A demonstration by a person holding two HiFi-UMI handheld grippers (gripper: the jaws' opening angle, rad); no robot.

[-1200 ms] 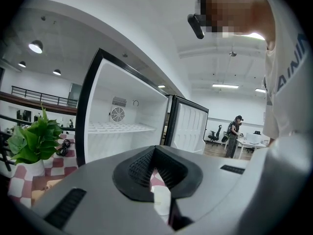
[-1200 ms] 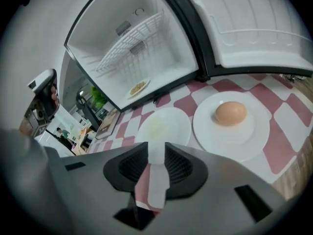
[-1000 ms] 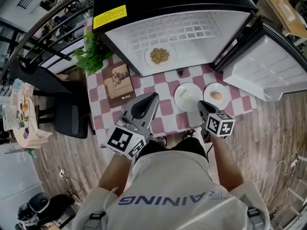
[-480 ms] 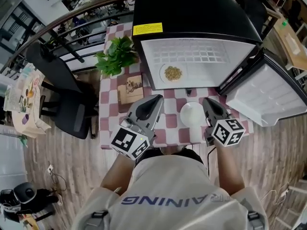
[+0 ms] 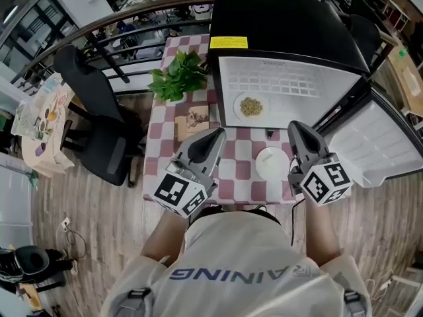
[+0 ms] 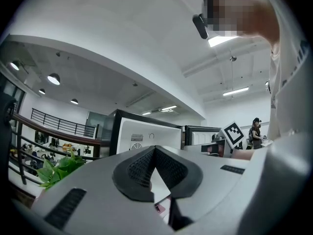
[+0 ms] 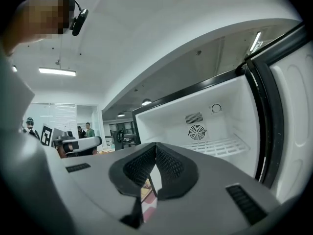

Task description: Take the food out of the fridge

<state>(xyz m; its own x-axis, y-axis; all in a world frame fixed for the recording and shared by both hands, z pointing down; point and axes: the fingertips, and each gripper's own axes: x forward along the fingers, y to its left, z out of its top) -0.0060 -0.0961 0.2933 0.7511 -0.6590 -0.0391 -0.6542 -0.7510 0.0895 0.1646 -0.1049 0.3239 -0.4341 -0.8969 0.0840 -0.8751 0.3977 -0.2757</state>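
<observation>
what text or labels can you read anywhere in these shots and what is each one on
"RAINING": on the person's shirt, seen flipped; any letter before it is out of sight.
The yellow label on top of the fridge: print too small to read.
The brown booklet on the checked table: print too small to read.
The square markers on the gripper cubes: patterns only, no words.
</observation>
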